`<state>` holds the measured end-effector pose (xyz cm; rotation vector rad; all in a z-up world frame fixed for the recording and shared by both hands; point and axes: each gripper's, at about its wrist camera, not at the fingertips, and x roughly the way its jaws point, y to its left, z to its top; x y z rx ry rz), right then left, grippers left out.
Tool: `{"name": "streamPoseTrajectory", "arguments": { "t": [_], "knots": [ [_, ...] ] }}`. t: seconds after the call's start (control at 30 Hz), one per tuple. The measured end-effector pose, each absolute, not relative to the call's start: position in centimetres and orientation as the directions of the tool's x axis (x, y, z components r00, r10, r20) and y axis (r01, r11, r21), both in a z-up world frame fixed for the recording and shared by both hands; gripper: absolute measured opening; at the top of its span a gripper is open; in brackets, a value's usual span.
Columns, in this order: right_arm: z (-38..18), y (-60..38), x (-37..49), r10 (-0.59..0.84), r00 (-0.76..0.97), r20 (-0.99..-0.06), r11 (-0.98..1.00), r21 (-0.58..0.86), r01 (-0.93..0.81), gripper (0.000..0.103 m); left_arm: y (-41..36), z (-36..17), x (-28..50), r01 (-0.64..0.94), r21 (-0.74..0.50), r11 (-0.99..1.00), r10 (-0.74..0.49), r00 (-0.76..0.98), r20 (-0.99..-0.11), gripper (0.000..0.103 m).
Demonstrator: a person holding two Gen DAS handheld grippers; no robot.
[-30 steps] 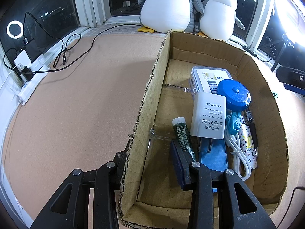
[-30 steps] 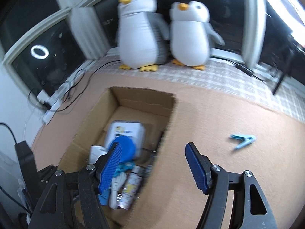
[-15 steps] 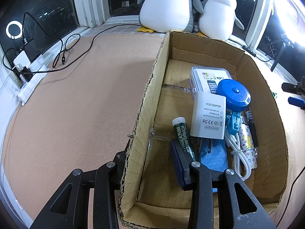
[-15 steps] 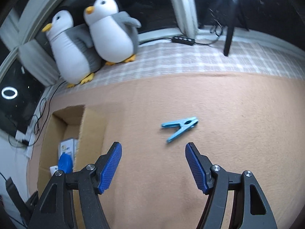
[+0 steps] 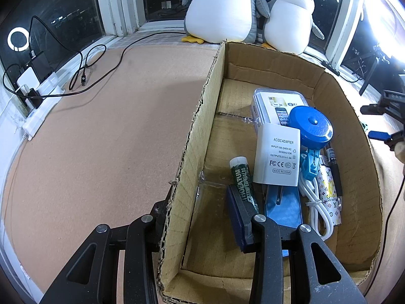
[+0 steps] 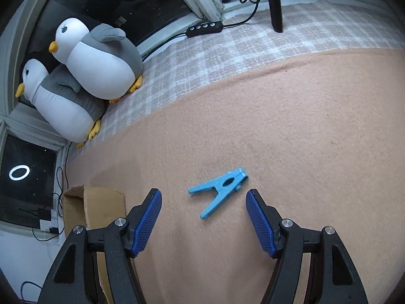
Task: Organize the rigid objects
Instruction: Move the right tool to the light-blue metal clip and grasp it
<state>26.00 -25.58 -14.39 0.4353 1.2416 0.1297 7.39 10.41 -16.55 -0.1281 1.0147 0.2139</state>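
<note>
The left gripper [image 5: 200, 217] is closed on the left wall of the cardboard box [image 5: 200, 116]: one finger stands outside the wall and the other inside the box, and they pinch the wall near its near end. The box sits on a tan felt mat [image 5: 106, 131].

Inside the box lie several things close together. A white AC/DC adapter [image 5: 277, 155] leans over a green lip balm tube [image 5: 241, 177] on its left and a blue flat piece [image 5: 283, 205] below it. Behind the adapter there is a clear plastic case [image 5: 270, 103] and a round blue lid [image 5: 311, 128]. At the right side lie a blue clothespin [image 5: 310, 166], a white cable [image 5: 317, 207], a patterned lighter [image 5: 329, 192] and a black pen [image 5: 335, 174].

The right gripper [image 6: 203, 221] is open about half way and holds nothing. Its blue pads stand above the mat, and a second blue clothespin [image 6: 220, 188] lies on the mat just beyond the gap between them, not touched by any pad. This clothespin is outside the box, to the right of it.

Two plush penguins [image 6: 83, 76] rest at the far edge by the window.
</note>
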Motion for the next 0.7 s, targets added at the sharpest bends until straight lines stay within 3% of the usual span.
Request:
{"name": "streamPoseTrajectory", "arguments": {
  "t": [0.4,0.53,0.7],
  "knots": [
    [-14.6,-21.1,27.6,0.287,0.3,-0.91,0.957,0.285,-0.05,0.064,10.5,-16.5,7.6,-0.242,-0.015,0.97,0.114,0.51,-0.853,0.04],
    [-14.6,-20.7,26.5,0.238,0.324,-0.916,0.971,0.223,-0.082,0.055,10.5,-16.5,7.5,-0.241,-0.016,0.97,0.113,0.511,-0.852,0.04],
    [-14.7,-20.0,25.1,0.144,0.349,-0.926,0.986,0.104,-0.132,0.052,10.5,-16.5,7.5,-0.244,-0.015,0.97,0.116,0.511,-0.852,0.04]
  ]
}}
